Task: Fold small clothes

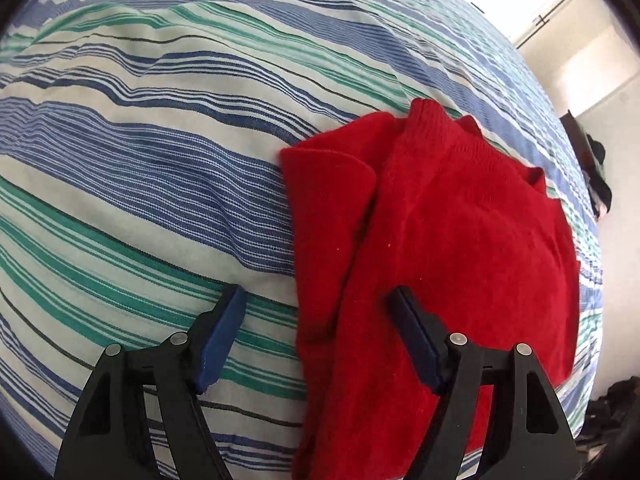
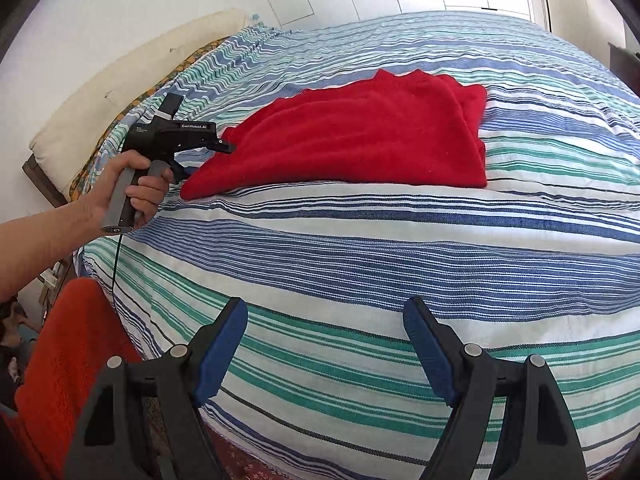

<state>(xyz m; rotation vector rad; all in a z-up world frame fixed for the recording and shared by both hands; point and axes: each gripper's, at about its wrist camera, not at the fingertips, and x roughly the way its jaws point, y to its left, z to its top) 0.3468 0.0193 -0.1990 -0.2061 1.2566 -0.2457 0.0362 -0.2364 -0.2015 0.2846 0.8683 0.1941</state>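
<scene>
"GenRobot.AI" marks the left gripper [image 2: 208, 152], jaws apart over the fuzzy red knit garment [image 2: 352, 136]; right gripper [image 2: 326, 320] gapes above the striped cover [image 2: 360, 248].

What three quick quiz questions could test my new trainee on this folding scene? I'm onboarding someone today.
1. True or false: the red garment lies on the striped bedspread.
2. Which claw is at the garment's edge? A) left claw B) right claw
3. Fill in: the right claw holds ____.

Key:
1. True.
2. A: the garment's edge lies between its open fingers; the right claw hovers over bare bedspread, apart from the garment.
3. Nothing; its fingers stand open with only stripes between them.
</scene>
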